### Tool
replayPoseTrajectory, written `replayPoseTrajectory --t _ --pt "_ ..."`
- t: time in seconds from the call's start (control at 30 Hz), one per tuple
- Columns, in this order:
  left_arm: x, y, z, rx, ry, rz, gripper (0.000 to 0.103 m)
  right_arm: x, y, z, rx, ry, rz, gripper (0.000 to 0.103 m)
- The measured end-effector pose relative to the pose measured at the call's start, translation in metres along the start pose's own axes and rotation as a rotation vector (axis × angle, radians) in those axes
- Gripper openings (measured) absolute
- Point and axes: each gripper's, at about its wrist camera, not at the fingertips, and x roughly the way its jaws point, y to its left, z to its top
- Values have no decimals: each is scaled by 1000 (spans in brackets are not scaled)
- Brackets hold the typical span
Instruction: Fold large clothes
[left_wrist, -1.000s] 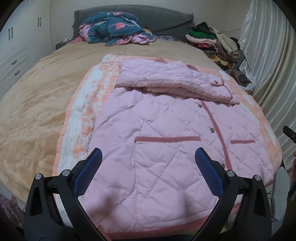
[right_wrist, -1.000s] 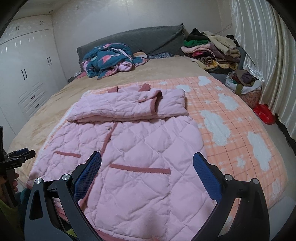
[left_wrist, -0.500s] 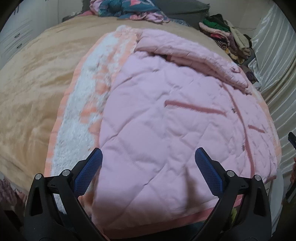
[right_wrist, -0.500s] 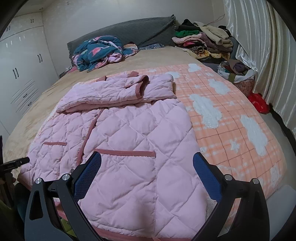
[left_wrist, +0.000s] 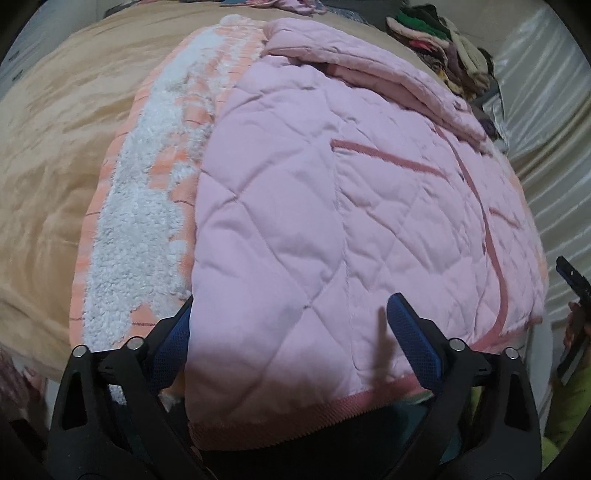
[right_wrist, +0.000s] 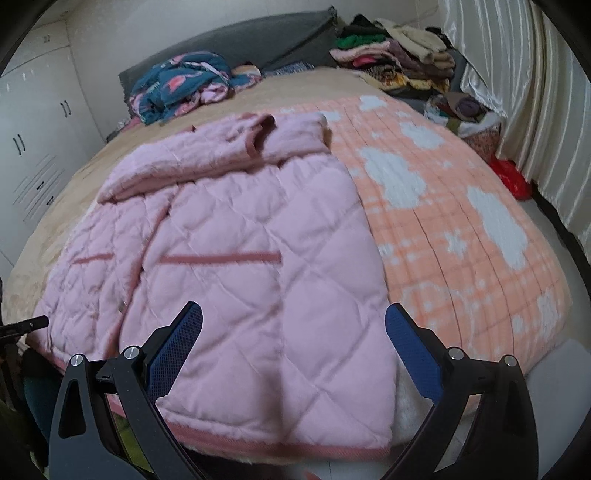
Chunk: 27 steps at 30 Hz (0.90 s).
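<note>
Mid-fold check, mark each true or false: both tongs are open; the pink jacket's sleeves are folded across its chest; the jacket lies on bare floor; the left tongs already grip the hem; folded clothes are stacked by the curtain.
1. Both tongs, left and right, are open: true.
2. The pink quilted jacket has its sleeves folded across its chest: true.
3. It lies on bare floor: false, it lies on the orange cloud-print blanket.
4. Left tongs grip the hem: false, nothing is held.
5. A stack of folded clothes sits near the curtain: true.

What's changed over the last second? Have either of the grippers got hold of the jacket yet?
Both grippers came down and in toward the pink jacket hem: left gripper at its left corner, right gripper at its right corner. Both remain open, nothing gripped. Jacket, sleeves folded across, and blanket haven't moved.
</note>
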Motion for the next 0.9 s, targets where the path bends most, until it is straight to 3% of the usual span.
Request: replayPoseTrajectory --t 0.23,0.4,0.47,0.5,0.53,0.6,0.67,0.73,0.9 --pt "3 -20 -2 83 -13 58 71 13 -30 -34 66 128 4 99" --pt "5 -19 -1 81 -16 83 62 25 -52 -58 151 202 61 99" --pt "5 -19 -1 77 -23 98 51 33 -56 -66 191 228 94 98" --pt "3 -18 -1 72 -33 108 48 36 -58 -70 215 236 128 95" --pt "1 -18 -1 70 -49 120 39 37 -58 -73 229 240 165 71" --pt "-5 -21 -2 69 -76 121 35 33 -54 -73 233 236 191 58" --pt "-11 -26 -2 85 -103 133 24 23 -46 -66 201 214 213 28" --pt "-19 -32 0 104 -132 136 18 7 -38 -56 172 155 239 18" --pt "-42 -45 18 112 -212 98 14 -32 -23 -15 90 -15 311 15"
